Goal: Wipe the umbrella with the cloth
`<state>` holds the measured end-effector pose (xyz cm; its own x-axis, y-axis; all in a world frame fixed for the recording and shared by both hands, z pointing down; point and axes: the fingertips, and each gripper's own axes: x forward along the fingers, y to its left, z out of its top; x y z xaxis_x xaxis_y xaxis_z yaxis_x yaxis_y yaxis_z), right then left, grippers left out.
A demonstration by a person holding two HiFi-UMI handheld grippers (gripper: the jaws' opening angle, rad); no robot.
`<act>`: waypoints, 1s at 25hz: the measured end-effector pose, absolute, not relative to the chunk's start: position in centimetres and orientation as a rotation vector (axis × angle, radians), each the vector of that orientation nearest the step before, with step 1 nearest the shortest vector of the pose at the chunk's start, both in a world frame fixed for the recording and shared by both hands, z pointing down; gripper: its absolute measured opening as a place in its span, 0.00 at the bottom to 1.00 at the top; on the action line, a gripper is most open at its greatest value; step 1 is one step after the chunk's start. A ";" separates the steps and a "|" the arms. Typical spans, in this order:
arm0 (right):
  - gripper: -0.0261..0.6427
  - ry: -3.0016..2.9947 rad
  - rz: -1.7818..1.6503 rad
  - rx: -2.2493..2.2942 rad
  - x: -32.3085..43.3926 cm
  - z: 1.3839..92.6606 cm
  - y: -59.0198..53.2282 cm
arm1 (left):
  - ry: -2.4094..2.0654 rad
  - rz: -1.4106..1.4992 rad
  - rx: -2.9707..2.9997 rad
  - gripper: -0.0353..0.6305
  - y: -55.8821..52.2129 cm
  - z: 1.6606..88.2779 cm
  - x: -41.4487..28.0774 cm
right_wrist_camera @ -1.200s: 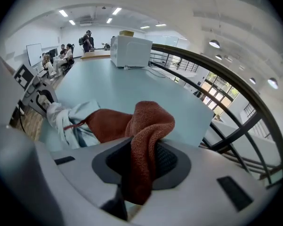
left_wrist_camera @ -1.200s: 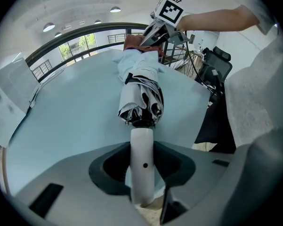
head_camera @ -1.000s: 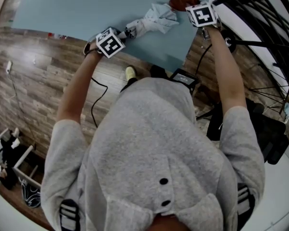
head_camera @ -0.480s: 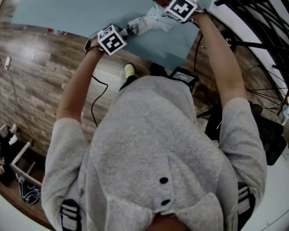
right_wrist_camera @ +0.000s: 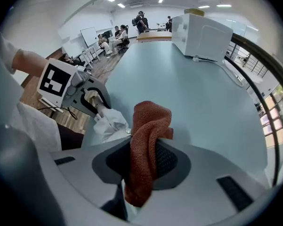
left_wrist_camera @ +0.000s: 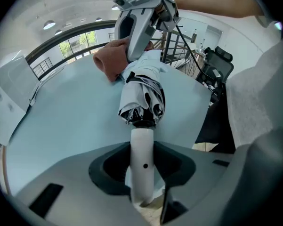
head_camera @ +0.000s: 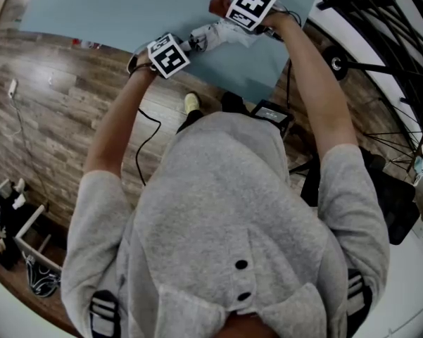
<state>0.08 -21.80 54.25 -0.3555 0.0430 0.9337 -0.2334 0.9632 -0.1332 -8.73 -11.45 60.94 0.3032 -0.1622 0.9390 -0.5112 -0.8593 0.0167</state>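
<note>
A folded white umbrella [head_camera: 222, 34] [left_wrist_camera: 143, 91] [right_wrist_camera: 110, 121] lies on the light blue table [head_camera: 127, 9]. My left gripper [head_camera: 170, 53] [left_wrist_camera: 142, 175] is shut on its white handle [left_wrist_camera: 142, 161]. My right gripper [head_camera: 229, 16] [right_wrist_camera: 143, 161] is shut on a rust-red cloth [right_wrist_camera: 148, 147] [head_camera: 218, 5] [left_wrist_camera: 112, 60], which rests against the far part of the umbrella's canopy. In the left gripper view the right gripper [left_wrist_camera: 139, 27] stands just above the canopy, cloth touching it.
The table's near edge [head_camera: 246, 90] is right under the umbrella. A white box-shaped appliance [right_wrist_camera: 205, 29] stands far back on the table. Black railings [head_camera: 380, 20] and chairs stand at the right; several people [right_wrist_camera: 113, 36] are far off.
My right gripper has carried the cloth leftward from the umbrella's far end onto its canopy. The left gripper has stayed on the handle, shifting only slightly.
</note>
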 end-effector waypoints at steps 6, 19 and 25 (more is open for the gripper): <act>0.19 -1.863 0.325 0.119 -0.9 55.0 -21.1 | -0.615 1.566 2.267 0.29 -11.2 60.9 -8.6; 0.19 -1.856 0.351 0.029 -5.6 56.0 -18.5 | -0.627 1.577 2.264 0.29 -11.4 60.8 -8.7; 0.19 -1.905 0.435 -0.033 -7.6 55.7 -16.4 | -0.618 1.577 2.254 0.29 -11.1 61.0 -8.6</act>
<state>-7.61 -16.37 55.66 -0.3741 0.2290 0.8987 -0.1839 0.9315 -0.3139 -8.61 -11.11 61.03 0.2966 -0.1649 0.9407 -0.5183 -0.8551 0.0135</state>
